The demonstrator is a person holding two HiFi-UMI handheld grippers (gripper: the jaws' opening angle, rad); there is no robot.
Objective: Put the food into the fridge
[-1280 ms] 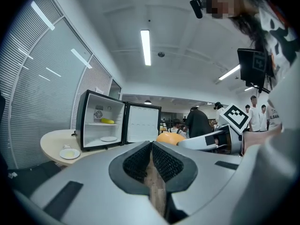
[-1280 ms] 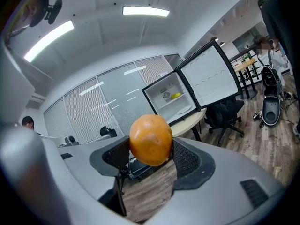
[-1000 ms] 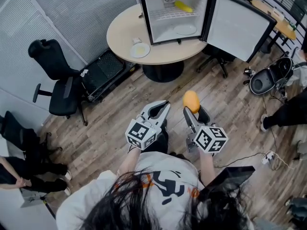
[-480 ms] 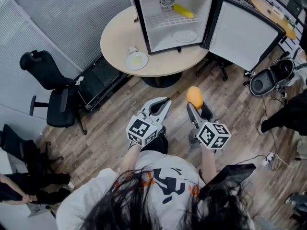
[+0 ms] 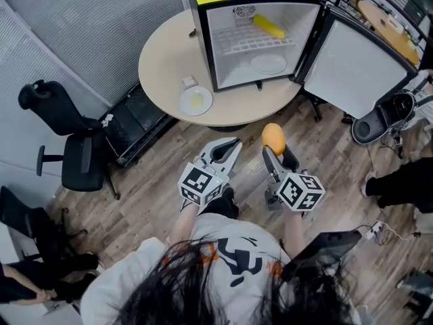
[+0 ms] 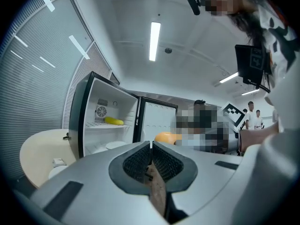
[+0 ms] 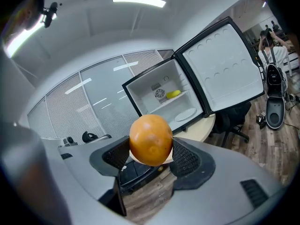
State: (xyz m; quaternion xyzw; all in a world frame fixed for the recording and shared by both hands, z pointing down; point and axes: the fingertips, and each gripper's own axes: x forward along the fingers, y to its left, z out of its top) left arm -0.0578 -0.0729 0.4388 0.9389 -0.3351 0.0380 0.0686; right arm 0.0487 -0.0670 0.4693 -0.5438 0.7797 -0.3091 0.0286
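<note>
My right gripper (image 5: 273,147) (image 7: 151,151) is shut on an orange (image 5: 272,138) (image 7: 150,139), held above the wooden floor short of the round table (image 5: 162,59). On that table stands a small black fridge (image 5: 260,36) (image 7: 161,95) with its door (image 5: 358,70) (image 7: 225,64) swung wide to the right. Inside, a yellow banana (image 5: 268,26) (image 7: 173,93) lies on the wire shelf and a white plate (image 5: 268,63) (image 7: 185,115) rests on the bottom. My left gripper (image 5: 229,152) (image 6: 151,146) is shut and empty, level with the right one.
A white plate (image 5: 196,101) and a small white box (image 5: 189,82) lie on the table left of the fridge. A black office chair (image 5: 71,147) stands at the left. A stroller (image 5: 379,114) and a person's legs (image 5: 399,181) are at the right. Cables (image 5: 379,225) lie on the floor.
The table and fridge have drawn nearer and shifted slightly in the head view. Both grippers keep their pose; the orange stays gripped.
</note>
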